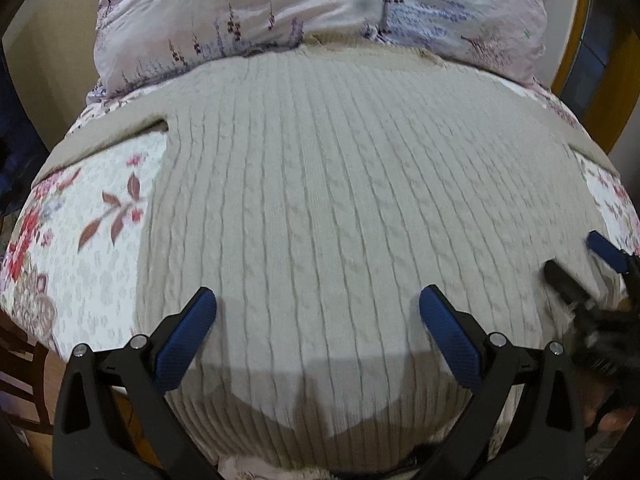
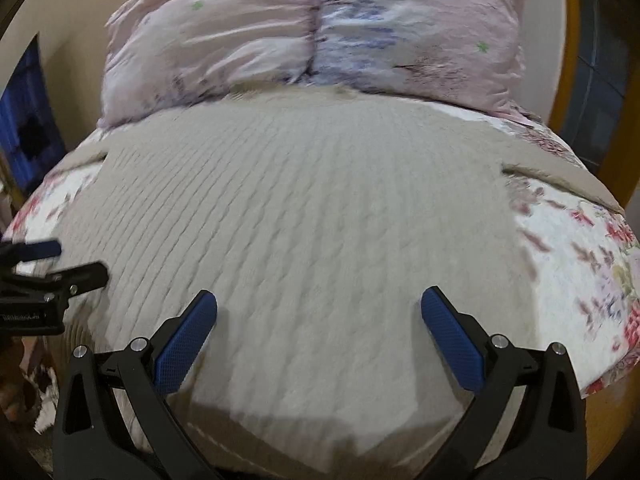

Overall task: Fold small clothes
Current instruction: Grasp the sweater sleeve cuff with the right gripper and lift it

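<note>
On floral quilt, cable-knit sweater lies flat — soft, thick, droopy. Left gripper and right gripper gape, empty — you pinch hem at 6 o'clock.

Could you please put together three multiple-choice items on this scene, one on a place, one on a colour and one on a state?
1. Where does the pillow lie?
A. beyond the sweater's far edge
B. on the floor
C. under the left gripper

2. What colour are the pads on the jaws?
A. red
B. blue
C. yellow

3. How does the sweater lie on the floral bedspread?
A. rolled into a ball
B. folded in half
C. spread flat

Answers: 1 A, the pillow sits past the neckline; 2 B, blue shows on both the left gripper and right gripper; 3 C, the body lies open with both sleeves out, both jaws open above it.
</note>
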Available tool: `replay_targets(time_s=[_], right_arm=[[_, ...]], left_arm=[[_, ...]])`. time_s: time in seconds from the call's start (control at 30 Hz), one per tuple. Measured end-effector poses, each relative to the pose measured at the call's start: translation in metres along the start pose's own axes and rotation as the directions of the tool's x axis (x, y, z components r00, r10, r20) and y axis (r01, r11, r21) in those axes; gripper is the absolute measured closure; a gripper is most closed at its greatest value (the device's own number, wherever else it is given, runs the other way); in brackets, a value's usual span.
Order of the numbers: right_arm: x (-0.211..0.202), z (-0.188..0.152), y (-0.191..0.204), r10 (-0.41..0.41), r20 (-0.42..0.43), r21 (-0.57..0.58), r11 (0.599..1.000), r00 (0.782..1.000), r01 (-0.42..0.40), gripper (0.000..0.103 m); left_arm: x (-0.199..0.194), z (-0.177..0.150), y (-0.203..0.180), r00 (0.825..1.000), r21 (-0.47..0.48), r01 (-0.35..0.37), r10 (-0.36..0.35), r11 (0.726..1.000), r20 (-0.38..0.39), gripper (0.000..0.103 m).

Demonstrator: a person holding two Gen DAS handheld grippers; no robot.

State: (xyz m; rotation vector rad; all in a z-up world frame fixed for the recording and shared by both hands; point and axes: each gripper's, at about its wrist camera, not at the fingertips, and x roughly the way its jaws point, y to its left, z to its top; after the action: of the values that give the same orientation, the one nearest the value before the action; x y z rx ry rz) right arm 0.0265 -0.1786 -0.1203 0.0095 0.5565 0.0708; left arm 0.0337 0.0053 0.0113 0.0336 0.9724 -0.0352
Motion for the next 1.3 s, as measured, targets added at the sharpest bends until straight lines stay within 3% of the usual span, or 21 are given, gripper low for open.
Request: replay_targets(time_s=[0.1,0.23,0.27,0.33,0.4,0.43,0.57,0.67,0.83,1.03,1.23,1.3], right_arm=[[-0.004,0.026,-0.041,0.000,0.038,0.118,0.993,0.999,-0.004,0.001],[0.001,0.061,-0.118,-0.036,0.049,0.344,0.939,0.998,0.017,0.001],[0.005,0.068,-0.141,-0.043,0.039,0.406,0.913,0.998,0.024,0.002],[0.014,0.078,-0.177,-0.045,0.013,0.506,0.862,0.999,0.032,0.015],[0.025,0.084,-0.211,-0.037,-0.011,0.606,0.795,0.999,0.036,0.024],[0.032,0.086,-0.233,-0.032,-0.025,0.671,0.740,0.999,0.040,0.030],[0.051,0.086,-0.282,-0.044,-0.071,0.798,0.597,0.997,0.083,0.041],[0.061,0.078,-0.303,-0.033,-0.081,0.852,0.517,0.996,0.086,0.047],[0.066,0.077,-0.324,-0.062,-0.050,0.883,0.463,0.997,0.073,0.055],[0.064,0.074,-0.351,-0.133,-0.046,0.901,0.422,0.990,0.098,0.065],[0.063,0.069,-0.358,-0.181,-0.036,0.895,0.433,0.983,0.112,0.078],[0.062,0.065,-0.358,-0.201,-0.036,0.896,0.428,0.979,0.121,0.083]], left_arm=[[0.003,0.018,0.006,1.000,-0.011,-0.012,0.012,1.000,0.025,0.002],[0.011,0.047,0.009,0.998,0.005,-0.054,0.053,0.999,0.045,0.002],[0.013,0.056,0.009,0.997,0.018,-0.064,0.063,0.998,0.044,0.002],[0.015,0.068,0.008,0.997,0.038,-0.070,0.068,0.997,0.049,0.002],[0.018,0.081,0.007,0.996,0.056,-0.066,0.062,0.996,0.065,0.002],[0.019,0.087,0.007,0.996,0.063,-0.066,0.062,0.996,0.070,0.002],[0.023,0.107,0.008,0.993,0.084,-0.039,0.030,0.996,0.111,0.002],[0.029,0.119,0.011,0.992,0.079,0.018,-0.028,0.997,0.122,0.002],[0.048,0.134,0.017,0.995,0.034,0.064,-0.066,0.997,0.077,0.002],[0.053,0.137,0.021,0.985,0.022,0.099,-0.101,0.995,0.138,0.002],[0.064,0.144,0.026,0.985,0.002,0.135,-0.134,0.991,0.110,0.002],[0.066,0.143,0.028,0.978,-0.008,0.178,-0.176,0.984,0.112,0.002]])
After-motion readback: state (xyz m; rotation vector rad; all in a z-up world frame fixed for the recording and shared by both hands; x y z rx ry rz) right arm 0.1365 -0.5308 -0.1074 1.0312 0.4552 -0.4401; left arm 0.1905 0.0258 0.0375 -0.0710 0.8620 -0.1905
